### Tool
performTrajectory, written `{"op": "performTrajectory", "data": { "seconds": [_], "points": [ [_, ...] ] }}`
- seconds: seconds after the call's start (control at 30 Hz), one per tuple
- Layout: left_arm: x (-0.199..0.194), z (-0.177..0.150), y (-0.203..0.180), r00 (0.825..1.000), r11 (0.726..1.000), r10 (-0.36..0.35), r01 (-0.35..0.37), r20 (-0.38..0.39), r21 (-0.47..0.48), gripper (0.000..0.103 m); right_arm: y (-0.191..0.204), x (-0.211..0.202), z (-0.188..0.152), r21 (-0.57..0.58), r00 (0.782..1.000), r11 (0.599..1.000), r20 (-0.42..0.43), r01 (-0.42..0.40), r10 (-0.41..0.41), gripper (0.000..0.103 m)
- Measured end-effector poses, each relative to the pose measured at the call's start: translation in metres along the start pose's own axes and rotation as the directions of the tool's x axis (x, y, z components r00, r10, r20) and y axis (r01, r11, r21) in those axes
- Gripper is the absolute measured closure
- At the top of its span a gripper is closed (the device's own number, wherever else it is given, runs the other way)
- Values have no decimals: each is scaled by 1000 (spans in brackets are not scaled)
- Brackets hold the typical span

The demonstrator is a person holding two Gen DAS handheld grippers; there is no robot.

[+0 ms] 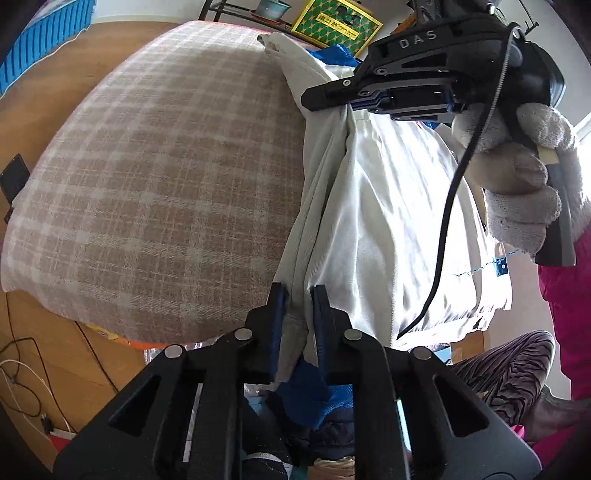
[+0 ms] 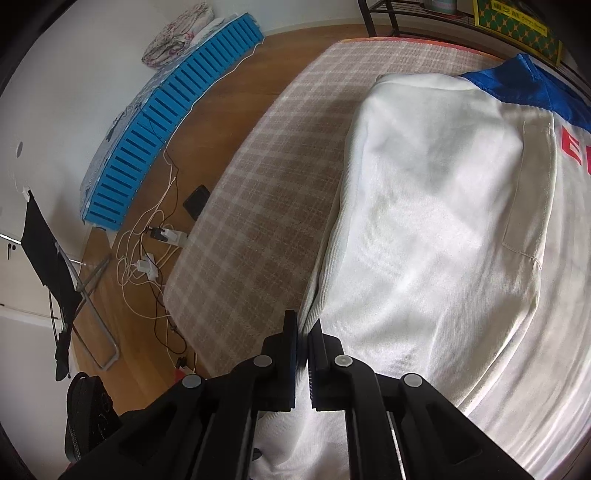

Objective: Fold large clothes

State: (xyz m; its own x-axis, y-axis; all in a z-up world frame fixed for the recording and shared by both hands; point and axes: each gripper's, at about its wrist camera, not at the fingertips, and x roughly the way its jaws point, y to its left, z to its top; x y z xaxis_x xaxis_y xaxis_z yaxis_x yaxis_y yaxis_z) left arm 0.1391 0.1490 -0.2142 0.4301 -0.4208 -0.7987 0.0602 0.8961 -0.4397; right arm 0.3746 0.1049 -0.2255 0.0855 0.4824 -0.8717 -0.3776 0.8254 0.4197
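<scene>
We see a white garment [image 2: 424, 221] with a royal-blue panel and red lettering, lying over a beige-and-cream plaid blanket [image 1: 155, 184]. Both grippers are black with blue pads: the left gripper [image 1: 299, 310] and the right gripper [image 2: 303, 343]. The gloved hand [image 1: 517, 177] wears off-white knit. Beyond, a bright blue slatted panel [image 2: 162, 133], a yellow box with green dots [image 1: 336, 24], and a warm brown wooden floor [image 2: 207, 92].

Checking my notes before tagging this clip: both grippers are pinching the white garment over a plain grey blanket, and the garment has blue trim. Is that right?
One detail is off: the blanket is not plain grey but beige with a white check pattern, clearest in the right wrist view. The rest stands: the left gripper and right gripper both pinch the white garment, which has blue trim.
</scene>
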Motion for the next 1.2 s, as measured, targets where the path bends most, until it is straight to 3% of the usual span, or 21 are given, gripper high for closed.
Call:
{"op": "performTrajectory", "data": {
  "seconds": [0.1, 0.23, 0.43, 0.57, 0.8, 0.9, 0.97, 1.03, 1.2],
  "points": [
    [-13, -4, -21, 999, 999, 8, -9, 31, 31, 96, -8, -4, -3, 24, 999, 998, 19, -49, 49, 101],
    [-28, -5, -59, 998, 990, 27, -35, 61, 140, 100, -21, -17, -9, 42, 991, 992, 67, -118, 115, 101],
    [-26, -1, -122, 997, 949, 46, -63, 64, 308, 100, -57, -52, -32, 93, 959, 967, 182, -239, 219, 101],
    [-13, -3, -156, 999, 920, 41, -51, 33, 389, 100, -93, -74, -60, 147, 925, 939, 275, -311, 264, 101],
    [34, -21, -200, 997, 863, 49, -12, -60, 505, 100, -160, -84, -124, 274, 882, 885, 398, -377, 252, 101],
    [52, -32, -207, 991, 847, 47, 28, -127, 530, 100, -188, -73, -146, 365, 889, 853, 404, -373, 216, 101],
    [57, -39, -209, 988, 844, 49, 38, -148, 535, 100, -199, -63, -153, 407, 906, 847, 382, -343, 184, 101],
    [55, -41, -206, 986, 851, 30, 60, -162, 522, 100, -203, -55, -154, 427, 920, 848, 357, -314, 161, 101],
    [21, -34, -185, 993, 884, -15, 68, -119, 462, 100, -193, -55, -141, 393, 932, 878, 334, -274, 141, 101]
  ]
}}
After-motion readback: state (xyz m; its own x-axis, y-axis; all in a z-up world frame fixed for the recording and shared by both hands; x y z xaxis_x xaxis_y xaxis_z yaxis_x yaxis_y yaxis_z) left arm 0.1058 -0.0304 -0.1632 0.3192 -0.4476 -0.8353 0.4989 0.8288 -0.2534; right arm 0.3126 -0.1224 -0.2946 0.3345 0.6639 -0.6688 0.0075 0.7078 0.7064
